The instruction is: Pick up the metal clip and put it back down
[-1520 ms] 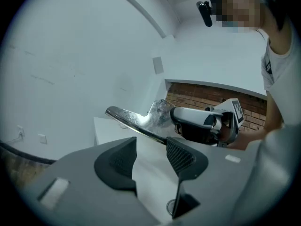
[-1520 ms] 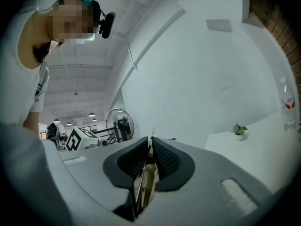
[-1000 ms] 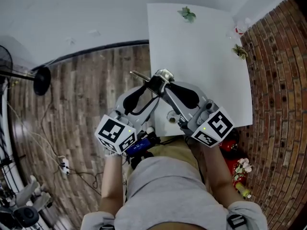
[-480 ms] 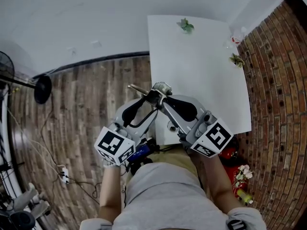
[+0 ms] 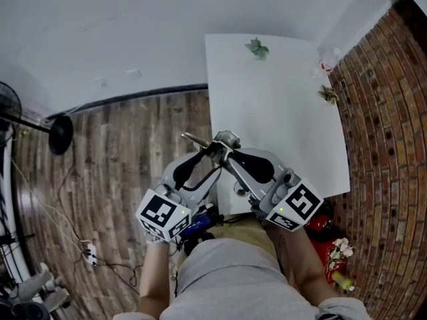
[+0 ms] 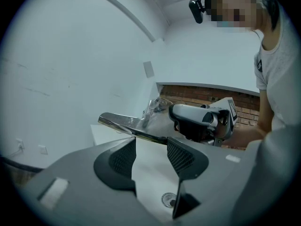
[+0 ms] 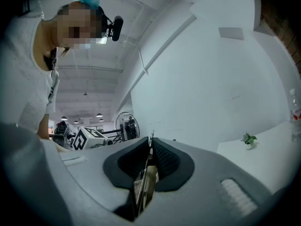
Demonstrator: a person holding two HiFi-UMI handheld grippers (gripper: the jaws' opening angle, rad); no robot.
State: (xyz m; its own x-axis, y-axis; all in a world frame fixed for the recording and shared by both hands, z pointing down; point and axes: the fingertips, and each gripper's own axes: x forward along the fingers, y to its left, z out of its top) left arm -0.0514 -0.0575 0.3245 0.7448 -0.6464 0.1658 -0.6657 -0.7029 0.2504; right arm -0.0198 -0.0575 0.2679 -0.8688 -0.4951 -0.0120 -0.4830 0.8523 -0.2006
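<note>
Shiny thin metal clip [image 6: 120, 121] is pinched edge-on by near-closed fingers of right gripper [image 7: 150, 147], left gripper [image 6: 151, 144] fingers spread empty; slippage is risked.

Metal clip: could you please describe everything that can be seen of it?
The metal clip is shiny and silvery: a long flat arm with a bent loop rising at one end. It is held over the white table's edge, pinched edge-on in the shut right claw. Its arm crosses the tips of the open left claw; contact there is unclear.
</note>
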